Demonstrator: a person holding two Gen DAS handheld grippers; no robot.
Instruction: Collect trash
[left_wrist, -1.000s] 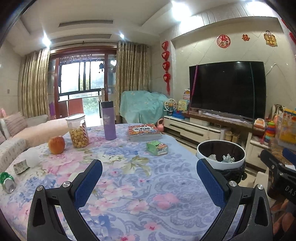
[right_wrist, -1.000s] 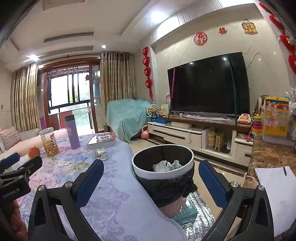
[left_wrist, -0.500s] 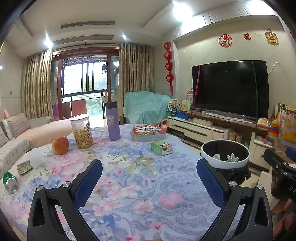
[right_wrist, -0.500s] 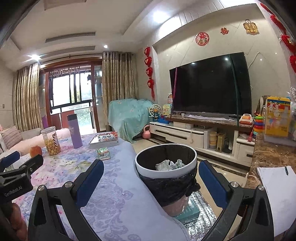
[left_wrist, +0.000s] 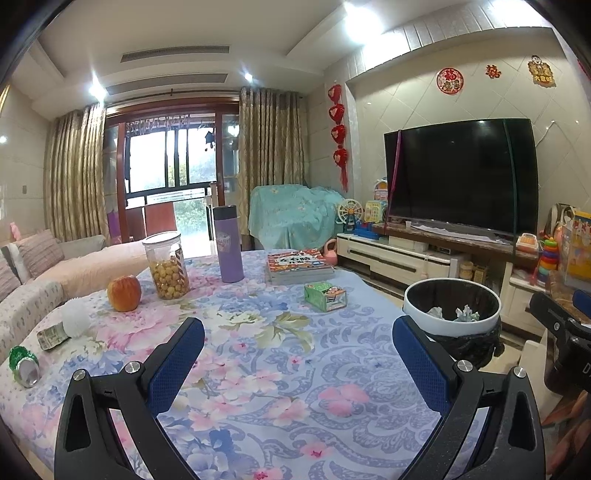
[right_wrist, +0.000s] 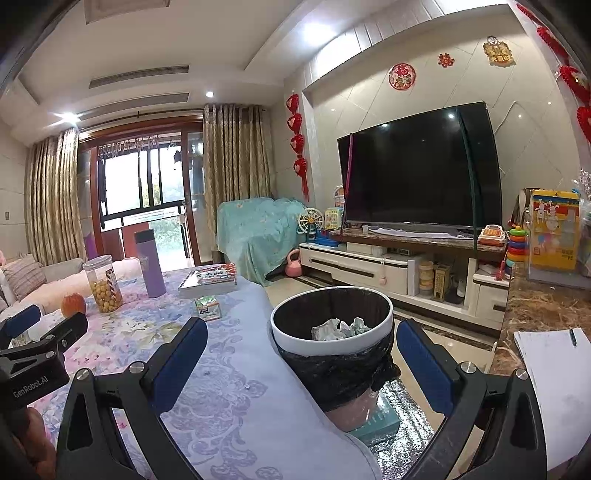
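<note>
Both my jaws stood released and held nothing. My left gripper hovered over the flowered counter; my right gripper pointed at the trash bin beside the counter's edge, crumpled paper already inside. Remaining trash lay far left of my left jaws: a crushed green can, a crumpled wrapper, a white wad. Just beyond sat an apple and a snack jar. I judged a hasty reach could nudge those, or seize the small green box ahead by mistake.

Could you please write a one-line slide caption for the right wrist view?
Open right gripper faces a bin holding crumpled paper beside the floral table.
</note>
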